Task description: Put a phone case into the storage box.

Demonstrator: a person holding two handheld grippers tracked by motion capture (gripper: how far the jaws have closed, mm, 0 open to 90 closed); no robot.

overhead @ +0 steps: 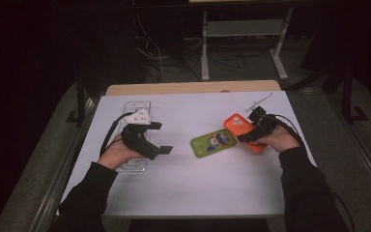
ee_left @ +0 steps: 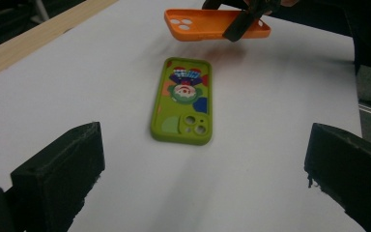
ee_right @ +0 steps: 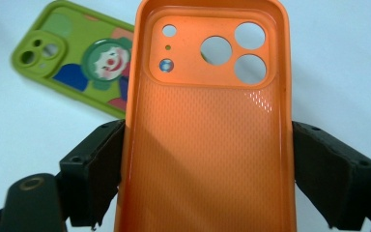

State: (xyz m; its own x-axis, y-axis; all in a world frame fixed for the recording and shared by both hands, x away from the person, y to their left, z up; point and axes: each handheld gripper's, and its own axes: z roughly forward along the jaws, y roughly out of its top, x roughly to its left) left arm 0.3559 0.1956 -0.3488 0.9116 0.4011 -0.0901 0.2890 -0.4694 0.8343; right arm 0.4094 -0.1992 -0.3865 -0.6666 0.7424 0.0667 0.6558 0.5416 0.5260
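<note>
Right gripper view: right gripper (ee_right: 207, 169) clamps the orange phone case (ee_right: 207, 125) across its width, long axis running away from the jaws, camera cutouts at the far end, lifted above the table (ee_right: 338, 72). Beyond lies the green phone case (ee_right: 72, 58). Left gripper (ee_left: 203, 174) jaws stand apart.

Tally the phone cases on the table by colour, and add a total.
Orange phone case, held in the right tool: 1
Green phone case, lying on the table: 1
Clear phone case, under the left tool: 1
Total: 3

No legible txt/labels anywhere; green phone case (ee_left: 182, 102) bears just a clown pic.
</note>
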